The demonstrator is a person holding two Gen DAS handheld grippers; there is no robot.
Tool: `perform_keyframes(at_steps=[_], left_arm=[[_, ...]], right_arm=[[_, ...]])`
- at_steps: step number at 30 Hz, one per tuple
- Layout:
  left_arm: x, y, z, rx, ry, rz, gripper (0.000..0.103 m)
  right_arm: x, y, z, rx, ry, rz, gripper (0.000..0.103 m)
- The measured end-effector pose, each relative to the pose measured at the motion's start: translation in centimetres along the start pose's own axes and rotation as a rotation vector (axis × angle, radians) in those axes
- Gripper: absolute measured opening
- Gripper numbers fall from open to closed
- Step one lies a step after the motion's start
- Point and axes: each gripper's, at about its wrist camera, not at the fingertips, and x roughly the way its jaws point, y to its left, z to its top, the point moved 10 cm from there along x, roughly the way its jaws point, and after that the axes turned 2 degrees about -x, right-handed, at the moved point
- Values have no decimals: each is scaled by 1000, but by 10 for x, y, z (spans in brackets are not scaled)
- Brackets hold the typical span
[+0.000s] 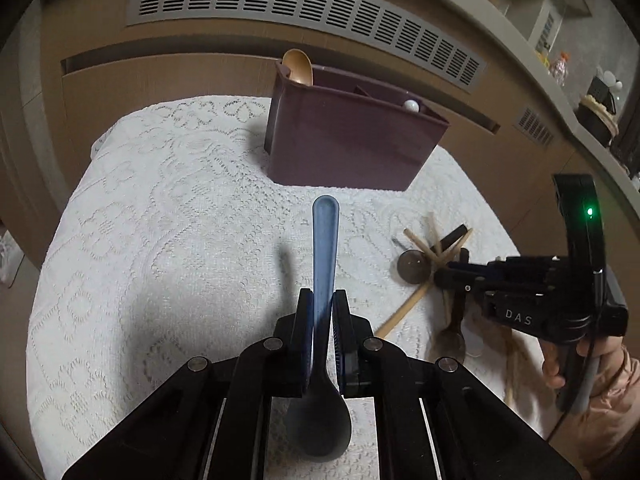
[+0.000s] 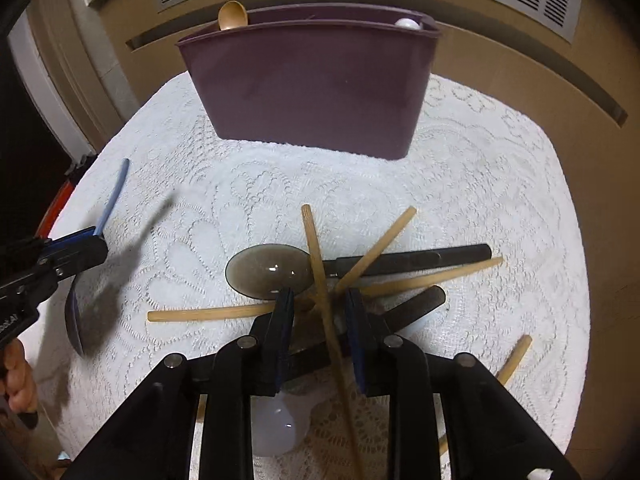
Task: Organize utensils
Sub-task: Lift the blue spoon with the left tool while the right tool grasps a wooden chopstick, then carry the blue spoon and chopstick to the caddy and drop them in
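My left gripper is shut on a blue spoon, handle pointing forward, bowl toward the camera, held above the white lace cloth. A purple utensil holder stands ahead, with a wooden spoon and a white-tipped utensil in it. My right gripper is open, its fingers either side of a wooden chopstick in a heap of chopsticks, a smoky translucent spoon and dark-handled utensils. The holder stands beyond the heap. The left gripper with the blue spoon shows at left.
A white spoon lies under my right gripper. More chopsticks lie at right. A tan wall panel with a vent grille runs behind the table. The right gripper shows in the left wrist view over the heap.
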Motion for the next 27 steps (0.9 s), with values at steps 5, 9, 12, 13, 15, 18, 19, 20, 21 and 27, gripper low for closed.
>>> perform_keyframes(at_steps=[5,9,12,13,15,18,19,20,21,27], left_arm=[[-11,-9,1,2,-21,-11,10],[-25,-22,5,25,-56,-12,10],[-42,-37,15,44,-99,-28,10],[-51,-44,21,52,-120,-39,10],[-67,-56,35,68,-156,-58,10],[-96,-76,65,102,-237,-83,10],[-105,-81,76,115,-262,-88,10],[-116,-90,90,136,-297,-90,10],[-126,-96,103,154,-328,-91,10],[-179,-130,187,234,-503,-103,10]], right_arm=[[-22,3,-2,-14,-51,-4,5],[-48,4,-3,2,-109,16,5],[-74,3,-1,16,-171,26,5],[-88,2,1,22,-202,35,5],[-108,3,6,28,-253,36,5],[-153,2,24,29,-368,40,5],[-165,3,30,25,-399,39,5],[-182,4,40,17,-438,35,5],[-196,4,50,8,-473,32,5],[-281,3,124,-31,-714,-19,5]])
